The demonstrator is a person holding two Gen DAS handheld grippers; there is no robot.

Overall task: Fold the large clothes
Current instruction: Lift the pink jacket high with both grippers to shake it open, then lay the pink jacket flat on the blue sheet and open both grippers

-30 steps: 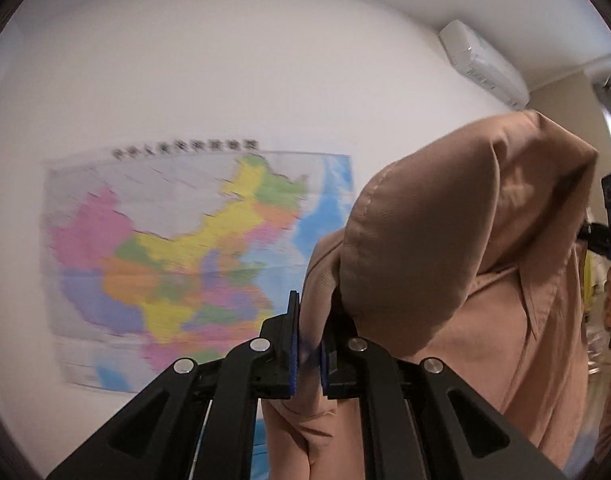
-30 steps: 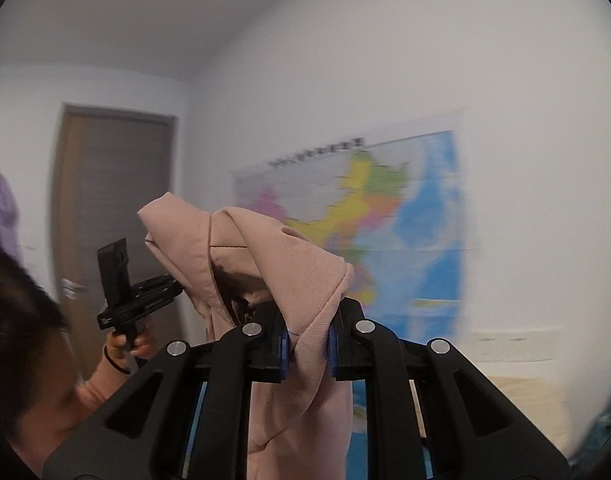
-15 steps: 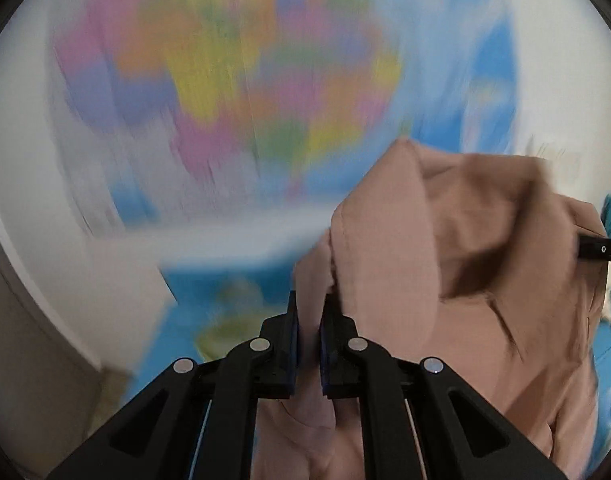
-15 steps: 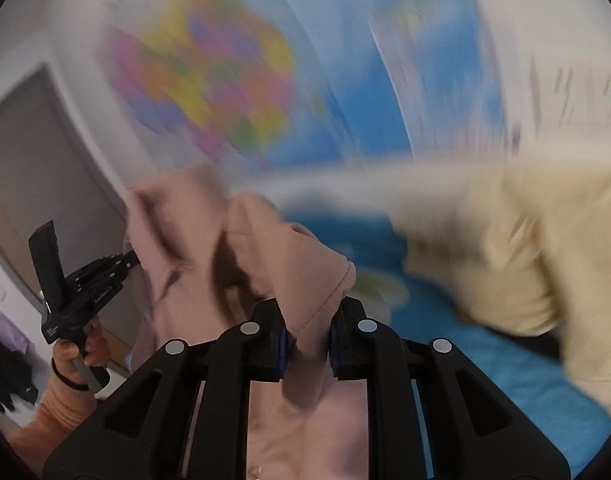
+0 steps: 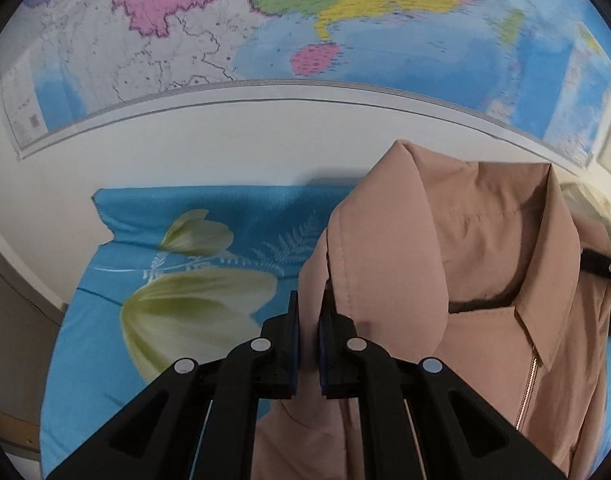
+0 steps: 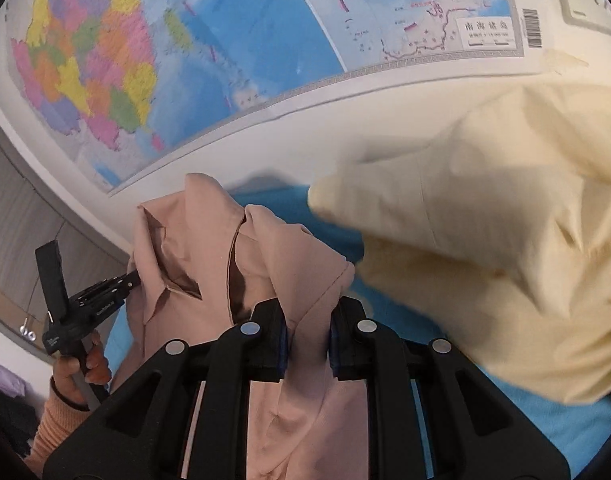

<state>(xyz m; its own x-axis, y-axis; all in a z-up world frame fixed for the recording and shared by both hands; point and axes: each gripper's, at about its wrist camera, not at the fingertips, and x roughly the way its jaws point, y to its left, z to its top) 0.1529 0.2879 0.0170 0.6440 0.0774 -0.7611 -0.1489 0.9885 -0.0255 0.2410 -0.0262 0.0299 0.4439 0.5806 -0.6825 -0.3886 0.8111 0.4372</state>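
1. Left gripper [image 5: 309,334]: jaws clamped on a bunched fold of the pink collared jacket [image 5: 457,280], at one shoulder. Fabric fills the gap between the pads.
2. Right gripper [image 6: 307,338]: jaws pinched on the opposite shoulder of the same jacket [image 6: 209,280]; cloth hangs down between the fingers.
3. The jacket hangs in the air between both grippers, collar up, zip [image 5: 525,396] visible on the front. Not yet laid flat.
4. Change from a second ago: both cameras looked level at the wall then; now they tilt down, and the blue floral bedsheet [image 5: 209,240] fills the lower view. Judgement: the jacket is being swung down onto the bed for spreading; folding proper not begun.
5. Cream garment [image 6: 485,240] lies heaped on the bed to the right; could crowd the landing spot.
6. Far: wall map [image 5: 345,20] above the bed.
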